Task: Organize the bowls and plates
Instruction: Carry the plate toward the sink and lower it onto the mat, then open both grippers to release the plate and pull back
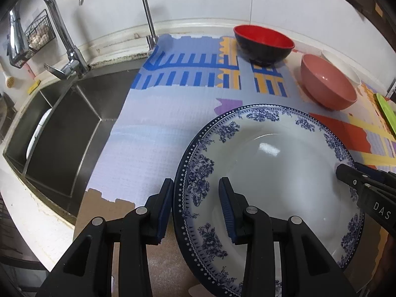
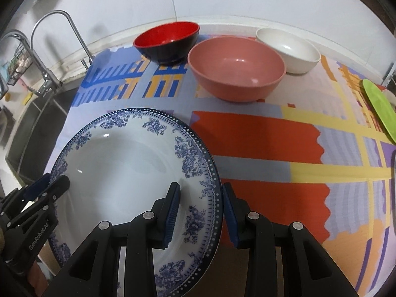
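Porcelain plate | left claw, right claw each clamp opposite rims | mat leftward bare

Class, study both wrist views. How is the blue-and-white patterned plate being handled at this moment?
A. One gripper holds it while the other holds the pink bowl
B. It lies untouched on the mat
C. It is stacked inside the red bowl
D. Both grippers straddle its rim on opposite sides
D: the left gripper has one finger on each side of the plate's left rim, and the right gripper likewise straddles the opposite rim.
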### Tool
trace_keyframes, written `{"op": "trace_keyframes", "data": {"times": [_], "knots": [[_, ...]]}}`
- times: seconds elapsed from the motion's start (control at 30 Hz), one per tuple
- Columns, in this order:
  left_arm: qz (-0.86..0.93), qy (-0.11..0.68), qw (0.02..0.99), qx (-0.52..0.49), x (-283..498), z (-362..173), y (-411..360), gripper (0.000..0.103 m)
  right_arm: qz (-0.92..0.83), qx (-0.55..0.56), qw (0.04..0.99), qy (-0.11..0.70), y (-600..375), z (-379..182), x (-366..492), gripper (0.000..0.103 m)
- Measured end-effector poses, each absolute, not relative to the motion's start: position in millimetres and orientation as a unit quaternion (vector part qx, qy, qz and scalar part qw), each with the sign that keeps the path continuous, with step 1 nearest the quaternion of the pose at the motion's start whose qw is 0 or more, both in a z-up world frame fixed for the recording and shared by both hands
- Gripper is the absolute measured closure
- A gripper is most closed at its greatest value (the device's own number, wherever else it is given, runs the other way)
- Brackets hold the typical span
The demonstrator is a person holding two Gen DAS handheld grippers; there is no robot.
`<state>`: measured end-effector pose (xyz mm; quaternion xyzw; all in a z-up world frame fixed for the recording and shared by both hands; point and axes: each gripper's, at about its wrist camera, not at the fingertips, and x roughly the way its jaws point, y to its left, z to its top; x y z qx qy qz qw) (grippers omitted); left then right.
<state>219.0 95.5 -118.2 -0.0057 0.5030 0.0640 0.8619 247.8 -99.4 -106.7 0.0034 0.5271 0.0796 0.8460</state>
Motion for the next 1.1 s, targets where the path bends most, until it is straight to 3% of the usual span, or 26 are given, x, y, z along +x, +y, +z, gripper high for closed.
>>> {"op": "trace_keyframes", "data": {"times": [0.63,0.93,1.1], "knots": [[0.051,0.521,0.852,-0.004,221.5,-135.6,101.3,0.065,0.070,0.005,0.831,0.552,-90.3,-123.8,252.2,0.065],[0.029,0.498,0.867,0.003,215.9,-120.4,95.7,0.042,0.067,0.013,0.840,0.538,-94.1,-117.7,249.0,0.064],[0.009,0.475,0.880,0.005,211.8,-98.5,87.0,0.025,0.059,0.021,0.858,0.510,-102.9,-96.4,238.8,0.053]]}}
